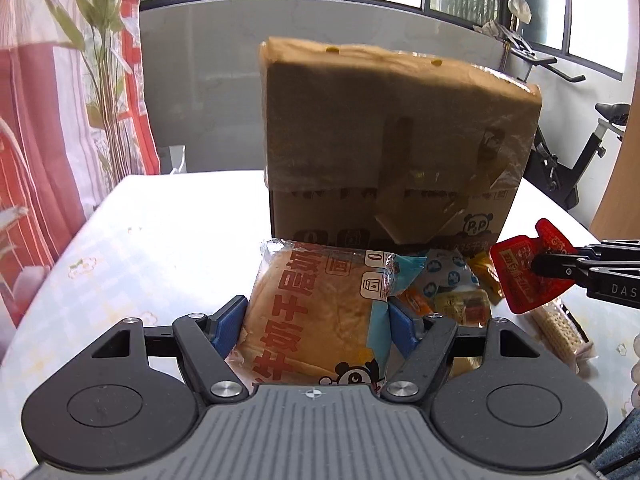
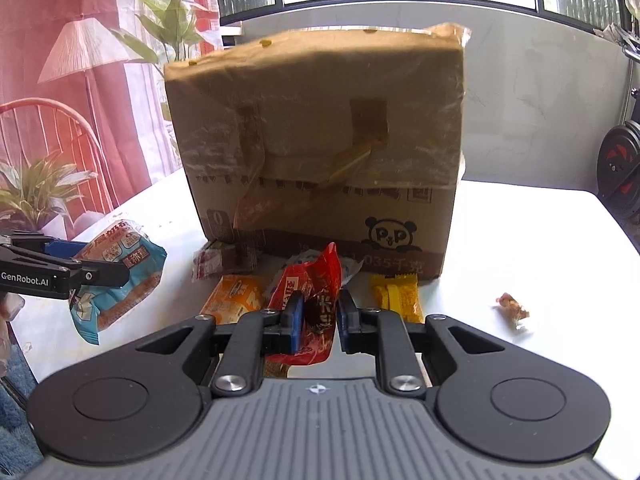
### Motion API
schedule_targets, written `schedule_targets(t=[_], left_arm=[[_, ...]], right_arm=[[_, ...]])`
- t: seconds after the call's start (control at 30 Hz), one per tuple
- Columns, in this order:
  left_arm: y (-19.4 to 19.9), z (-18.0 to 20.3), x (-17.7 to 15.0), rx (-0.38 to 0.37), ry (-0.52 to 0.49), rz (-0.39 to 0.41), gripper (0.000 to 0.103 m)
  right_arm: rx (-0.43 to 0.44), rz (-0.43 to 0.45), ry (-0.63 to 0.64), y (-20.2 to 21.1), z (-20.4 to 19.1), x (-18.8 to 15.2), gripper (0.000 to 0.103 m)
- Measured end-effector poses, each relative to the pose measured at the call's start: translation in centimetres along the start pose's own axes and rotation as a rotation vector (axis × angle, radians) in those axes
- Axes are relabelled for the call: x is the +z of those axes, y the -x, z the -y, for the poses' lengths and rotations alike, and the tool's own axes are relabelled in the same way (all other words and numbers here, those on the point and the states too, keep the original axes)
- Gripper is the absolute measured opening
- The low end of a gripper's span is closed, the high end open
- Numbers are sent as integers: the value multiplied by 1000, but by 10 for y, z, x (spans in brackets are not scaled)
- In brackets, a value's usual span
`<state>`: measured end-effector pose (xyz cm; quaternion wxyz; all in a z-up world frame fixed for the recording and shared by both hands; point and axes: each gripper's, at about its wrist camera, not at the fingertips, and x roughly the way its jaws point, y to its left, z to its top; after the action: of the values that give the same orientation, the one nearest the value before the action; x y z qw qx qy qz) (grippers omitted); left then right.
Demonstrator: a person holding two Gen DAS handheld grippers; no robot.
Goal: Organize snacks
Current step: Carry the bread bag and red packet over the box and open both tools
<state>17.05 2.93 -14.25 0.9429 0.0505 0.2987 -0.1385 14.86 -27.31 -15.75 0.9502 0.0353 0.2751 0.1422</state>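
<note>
Snacks lie on the white worktop [image 2: 520, 216] before a brown cardboard box [image 2: 320, 152]. The left gripper [image 1: 316, 320] is clamped on a clear-wrapped bread packet [image 1: 320, 316] at near left. The right gripper [image 2: 318, 316] is clenched on a crinkled red sachet [image 2: 310, 292], lifted above an orange packet [image 2: 234, 294] and a yellow packet [image 2: 396, 294].

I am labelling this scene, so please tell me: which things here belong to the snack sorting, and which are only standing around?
Job:
- bread packet, in left gripper
- red packet, in right gripper
- cardboard box
- orange packet, yellow packet

Standing around:
- exercise bike
- plants
- floor lamp
</note>
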Motion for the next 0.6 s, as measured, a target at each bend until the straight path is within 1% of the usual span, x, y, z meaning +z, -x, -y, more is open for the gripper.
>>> schedule_targets(t=[0.1,0.23,0.33,0.43,0.5,0.6], left_arm=[[12,-3,28,-9,-19,84,76],[23,-1,75,-29,-43,195,76],[23,5,115,-59,-47,269,76],[13,17,153,-87,-60,311,76],[0,28,174,-96,-83,322,76],[-30,47,197,-99,-90,284,76]], right_arm=[[-8,60,16,11,3,20,19],[-10,171,38,26,9,61,19],[-8,240,48,32,11,94,19],[-12,288,53,31,14,123,19],[-26,318,68,25,16,143,19],[-63,317,76,6,19,164,19]])
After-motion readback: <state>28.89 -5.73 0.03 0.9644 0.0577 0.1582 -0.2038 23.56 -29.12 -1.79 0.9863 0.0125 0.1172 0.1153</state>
